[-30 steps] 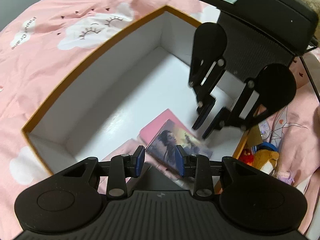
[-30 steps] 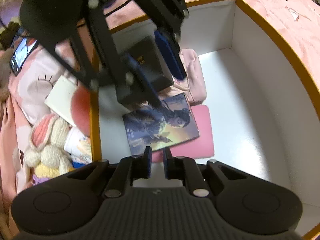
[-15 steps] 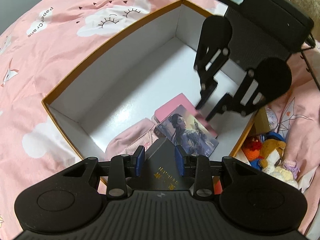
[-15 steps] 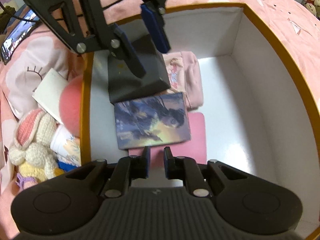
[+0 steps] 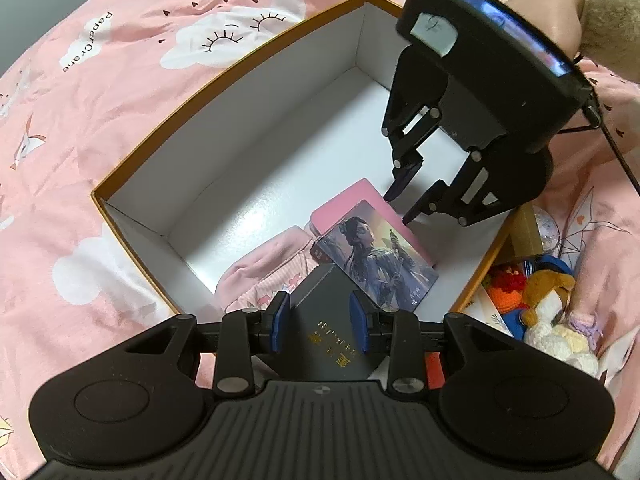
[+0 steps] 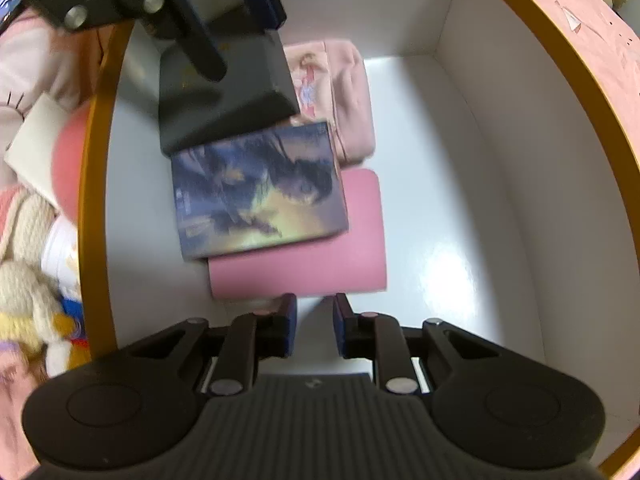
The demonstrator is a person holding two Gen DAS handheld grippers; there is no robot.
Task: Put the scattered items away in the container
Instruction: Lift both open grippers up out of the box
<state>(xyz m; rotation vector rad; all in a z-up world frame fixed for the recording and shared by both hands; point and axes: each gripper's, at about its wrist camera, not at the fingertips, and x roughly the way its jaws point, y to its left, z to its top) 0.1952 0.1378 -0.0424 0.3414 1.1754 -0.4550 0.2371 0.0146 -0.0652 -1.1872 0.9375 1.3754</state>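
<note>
The left gripper (image 5: 319, 322) pinches a black book (image 5: 332, 320) in its jaws, hanging tilted over the near corner of the box (image 5: 224, 76) beside the picture book (image 5: 376, 256), while the empty right gripper (image 6: 314, 326) spreads its jaws alongside.

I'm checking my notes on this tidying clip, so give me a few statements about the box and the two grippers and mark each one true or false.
1. The left gripper holds a black book with gold lettering. True.
2. The right gripper grips the flat pink notebook. False: its jaws are opening with nothing between them.
3. The illustrated card box showing a figure lies partly on the pink notebook. True.
4. The white box with an orange rim is empty. False: it holds several items, including a folded pink cloth.
5. The knitted plush toys lie inside the box. False: they lie outside it, on the pink bedsheet.
</note>
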